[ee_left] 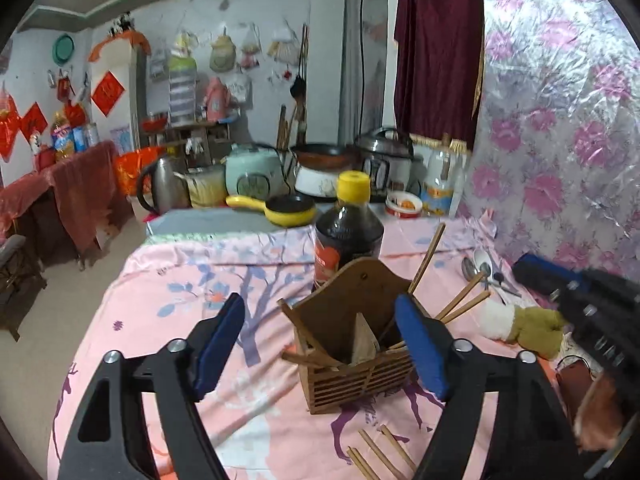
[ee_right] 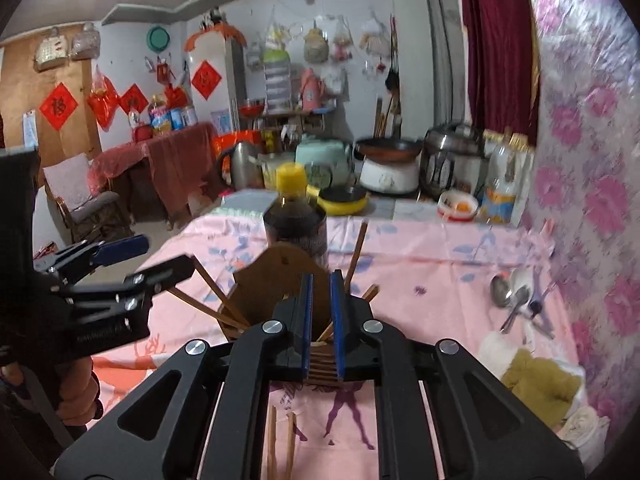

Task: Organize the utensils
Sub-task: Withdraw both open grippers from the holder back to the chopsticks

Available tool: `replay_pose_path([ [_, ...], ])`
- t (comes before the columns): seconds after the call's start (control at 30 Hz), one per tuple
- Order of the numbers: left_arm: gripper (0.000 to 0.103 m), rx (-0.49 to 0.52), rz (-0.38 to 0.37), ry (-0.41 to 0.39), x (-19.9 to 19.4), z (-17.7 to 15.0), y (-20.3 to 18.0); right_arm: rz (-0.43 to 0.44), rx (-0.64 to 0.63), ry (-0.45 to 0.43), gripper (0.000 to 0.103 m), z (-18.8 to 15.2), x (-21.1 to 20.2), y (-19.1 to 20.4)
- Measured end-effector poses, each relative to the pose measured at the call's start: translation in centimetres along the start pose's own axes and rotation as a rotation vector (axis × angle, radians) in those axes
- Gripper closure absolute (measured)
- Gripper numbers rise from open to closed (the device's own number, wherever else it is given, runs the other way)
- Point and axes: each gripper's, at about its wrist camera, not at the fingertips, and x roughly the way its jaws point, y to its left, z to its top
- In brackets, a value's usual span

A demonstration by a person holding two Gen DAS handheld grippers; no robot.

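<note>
Several brown chopsticks (ee_left: 464,306) lean in a slatted wooden holder (ee_left: 352,360); left jaws gape empty, right jaws nearly closed, empty.

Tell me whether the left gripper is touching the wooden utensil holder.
Cannot tell. In the left wrist view the left gripper stands open around the wooden utensil holder; its right pad overlaps the rim.

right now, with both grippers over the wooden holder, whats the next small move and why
Probably lower the left gripper, whose jaws stand wide open and empty, to the loose chopsticks lying on the cloth in front of the wooden holder. Some chopsticks already stand in the holder, and the right gripper is nearly shut, holding nothing.
</note>
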Motion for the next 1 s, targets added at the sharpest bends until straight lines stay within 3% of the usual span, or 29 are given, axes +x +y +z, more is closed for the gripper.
replay_pose_path([
  [0.03, 0.020, -0.005, 0.001, -0.003, -0.4, -0.1, 0.1, -0.003, 0.001, -0.020, 0.080, 0.1, -0.8, -0.1],
  [0.17, 0.009, -0.060, 0.027, -0.015, -2.7, -1.8, 1.0, -0.008, 0.054, -0.124, 0.032, -1.1, -5.4, -0.3],
  [0.2, 0.008, -0.076, 0.032, -0.011, -3.1, -2.3, 1.2, -0.015, 0.071, -0.145, 0.024, -1.9, -6.5, -0.2],
  [0.27, 0.006, -0.108, 0.060, 0.002, -4.1, -4.2, 1.8, -0.033, 0.104, -0.170, 0.018, -3.9, -8.2, -0.2],
  [0.43, 0.006, -0.122, 0.189, 0.048, -6.5, -10.5, 1.8, -0.089, 0.172, -0.161, 0.016, -9.4, -11.1, 0.2],
  [0.57, 0.006, -0.132, 0.189, 0.107, -8.1, -16.0, 0.7, -0.106, 0.206, -0.096, 0.013, -15.3, -12.6, 1.0],
  [0.67, 0.006, -0.137, 0.152, 0.159, -8.8, -20.9, -0.4, -0.111, 0.160, -0.004, 0.013, -19.5, -12.3, 1.8],
  [0.77, 0.006, -0.065, 0.167, 0.248, -7.7, -25.4, -1.4, -0.141, 0.102, 0.071, 0.013, -23.0, -11.1, 1.8],
  [0.87, 0.006, -0.021, 0.168, 0.300, -6.9, -27.2, -1.7, -0.183, 0.093, 0.147, 0.013, -25.0, -8.9, 0.9],
  [1.0, 0.006, -0.014, 0.114, 0.272, -7.2, -27.1, -2.0, -0.167, 0.252, 0.216, 0.013, -25.9, -7.5, -2.4],
])
